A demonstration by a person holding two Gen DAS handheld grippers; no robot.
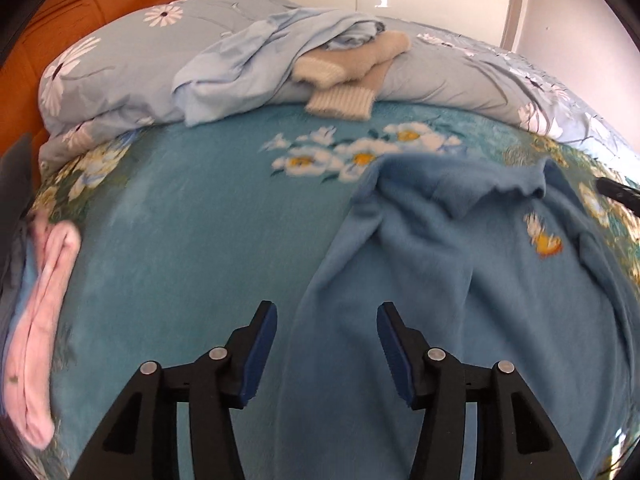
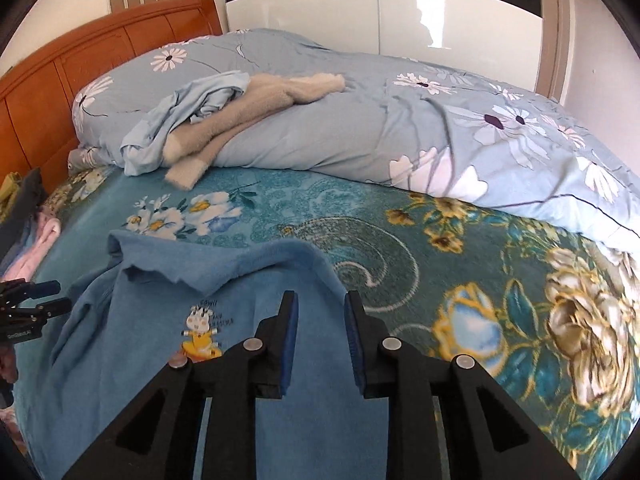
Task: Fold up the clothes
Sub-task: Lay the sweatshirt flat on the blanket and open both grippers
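The bed [image 2: 280,216] carries a teal floral blanket, with a daisy-print duvet [image 2: 400,128] heaped along its far side. On the duvet lie a pale blue garment [image 2: 168,128] and a beige sweater [image 2: 256,108]. A pink garment [image 1: 44,320] sits at the bed's left edge. The blue top [image 1: 440,280] lies rumpled on the blanket, its cartoon print bearing small unreadable lettering. The left gripper [image 1: 326,356] hangs over its edge, fingers spread, pinching nothing. The right gripper [image 2: 322,340] hangs over it too, fingers slightly parted, empty.
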